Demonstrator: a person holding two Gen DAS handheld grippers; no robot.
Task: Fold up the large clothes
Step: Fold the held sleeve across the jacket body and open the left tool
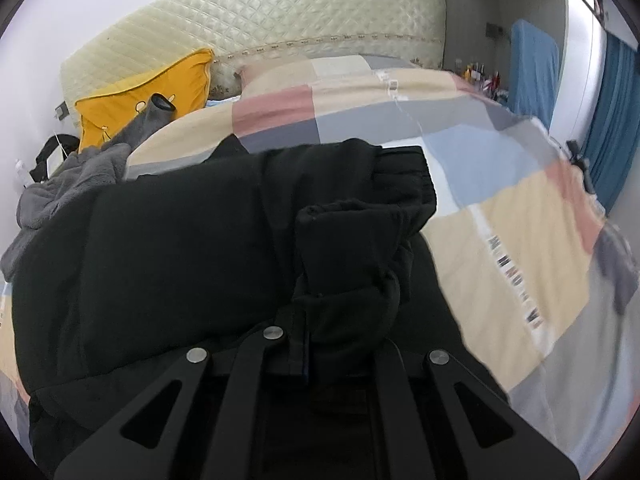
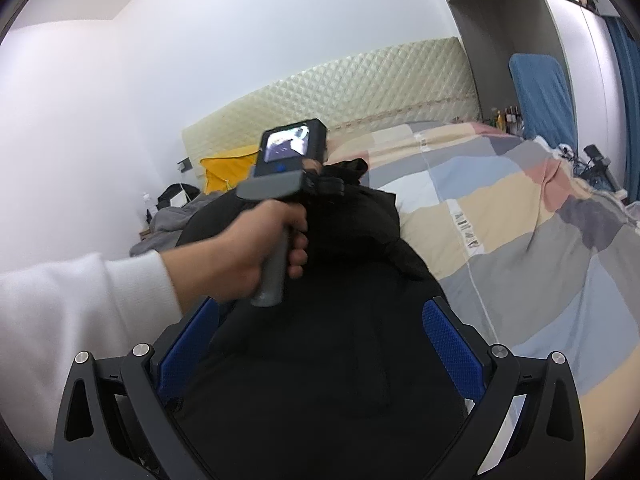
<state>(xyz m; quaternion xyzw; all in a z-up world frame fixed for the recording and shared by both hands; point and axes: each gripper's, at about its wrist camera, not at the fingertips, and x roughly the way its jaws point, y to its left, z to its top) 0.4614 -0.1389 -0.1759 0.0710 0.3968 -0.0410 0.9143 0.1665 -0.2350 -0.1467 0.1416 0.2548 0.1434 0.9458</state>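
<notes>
Bed (image 1: 500, 216) with patchwork cover fills both views. My black coat (image 1: 168, 248) lies across it, near the grey clothes (image 1: 68, 184) and yellow pillow (image 1: 148, 92). Judging by the bunched bulk, folding is partway: one part gathered over the body, final folds left. My left tongs (image 1: 340, 320) are clamped on a black sleeve or cuff; which one, can't tell. My right tongs (image 2: 320, 360) hang wide over the coat, gripping nothing. Black on black hides the fold lines; the coat's near edge is cut off.
</notes>
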